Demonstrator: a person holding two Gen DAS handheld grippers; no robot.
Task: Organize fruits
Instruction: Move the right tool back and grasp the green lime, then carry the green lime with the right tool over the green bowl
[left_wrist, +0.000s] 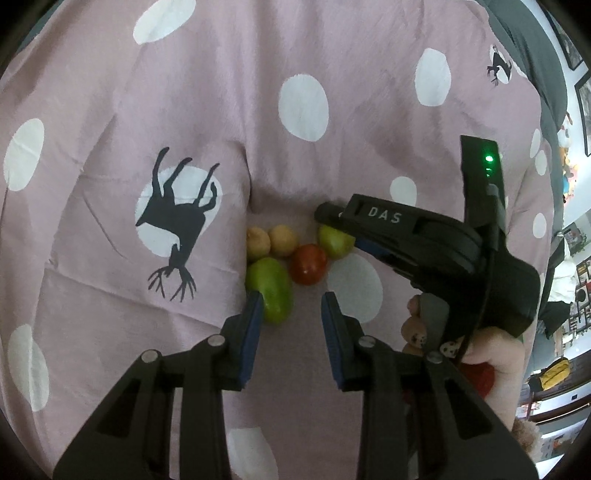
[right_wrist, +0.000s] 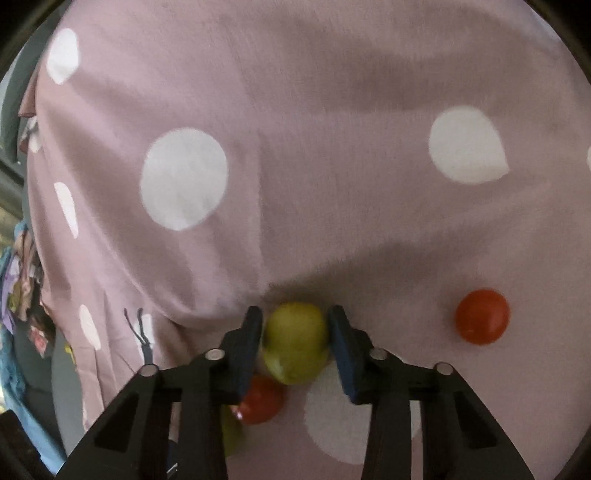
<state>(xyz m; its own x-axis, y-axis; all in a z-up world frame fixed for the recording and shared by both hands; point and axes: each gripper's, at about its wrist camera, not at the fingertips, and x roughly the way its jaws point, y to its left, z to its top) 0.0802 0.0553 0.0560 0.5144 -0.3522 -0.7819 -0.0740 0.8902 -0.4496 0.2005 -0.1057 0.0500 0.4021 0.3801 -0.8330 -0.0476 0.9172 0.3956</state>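
Note:
Several small fruits lie bunched on a pink cloth (left_wrist: 332, 110) with white dots. In the left wrist view there are two tan round fruits (left_wrist: 269, 240), a red tomato (left_wrist: 308, 264), a long green fruit (left_wrist: 271, 290) and a yellow-green fruit (left_wrist: 334, 242). My left gripper (left_wrist: 291, 301) hovers over the bunch with its jaws apart. The long green fruit touches only the left pad (left_wrist: 255, 325). My right gripper (left_wrist: 334, 229) comes in from the right, held by a hand (left_wrist: 491, 350). Its pads (right_wrist: 341, 343) press both sides of the yellow-green fruit (right_wrist: 295, 339).
Another red tomato (right_wrist: 482, 315) lies alone to the right of the held fruit, and one red tomato (right_wrist: 260, 398) sits under the right gripper's left finger. A black deer print (left_wrist: 173, 218) marks the cloth. The cloth's edge and room clutter (left_wrist: 569, 295) show at far right.

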